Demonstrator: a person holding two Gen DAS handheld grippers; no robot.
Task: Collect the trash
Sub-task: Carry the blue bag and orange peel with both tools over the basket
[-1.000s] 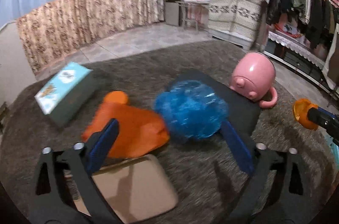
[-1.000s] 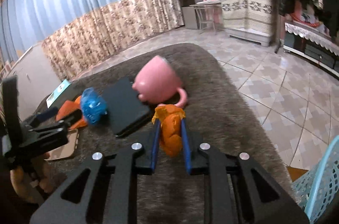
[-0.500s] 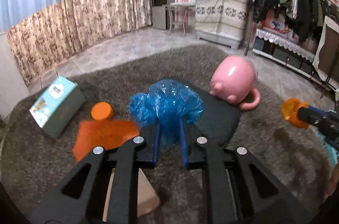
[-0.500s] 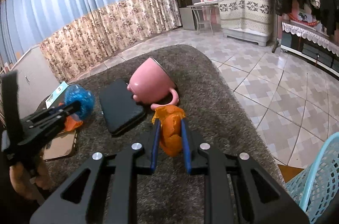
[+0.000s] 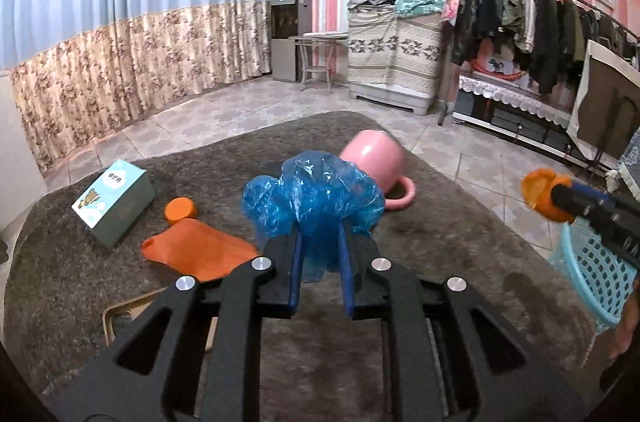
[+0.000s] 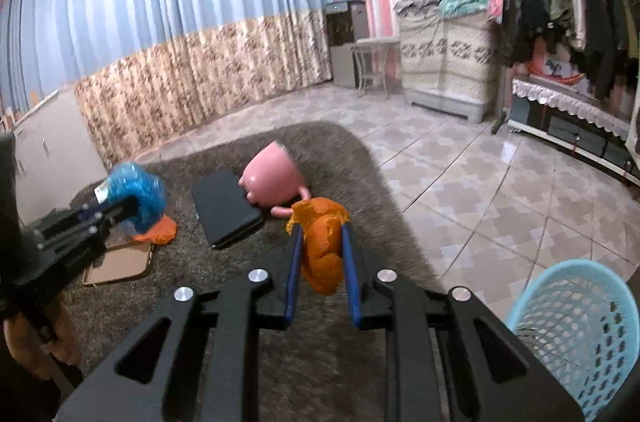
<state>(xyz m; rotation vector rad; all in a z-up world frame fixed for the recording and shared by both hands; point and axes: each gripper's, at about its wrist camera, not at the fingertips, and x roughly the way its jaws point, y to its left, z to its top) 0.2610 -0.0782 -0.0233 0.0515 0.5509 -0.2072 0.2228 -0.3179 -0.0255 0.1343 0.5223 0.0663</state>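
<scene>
Both pieces of trash are gripped at once here. The crumpled blue plastic bag [image 5: 314,196] is pinched between the blue pads of the left gripper [image 5: 319,242], caught low at its bunched middle so that the loose film billows out above and to both sides; that low bite is probably what keeps so light and slippery a thing from sliding free. The jaws have just been closing, and they are now clamped on the bag, which is held clear of the grey rug [image 5: 440,214].

On the other side, the orange peel [image 6: 322,246] is squeezed lengthwise between the pads of the right gripper [image 6: 320,262], its curled end poking out past the tips. It too is carried above the rug and not resting on it.

The light blue basket [image 6: 576,322] is seen at the lower right of the right wrist view, off the edge of the rug, on the floor or just above it, and this is judged to be where both loads are bound; neither one is over it yet.

Left behind on the rug are the pink mug [image 5: 376,162] tipped on its side, the dark flat case [image 6: 226,206] beside it, a teal box [image 5: 114,200], an orange cloth [image 5: 196,250] with a small orange cap [image 5: 181,210] near it, and a tan flat case [image 6: 118,264]. Which of those count as trash cannot be told.
</scene>
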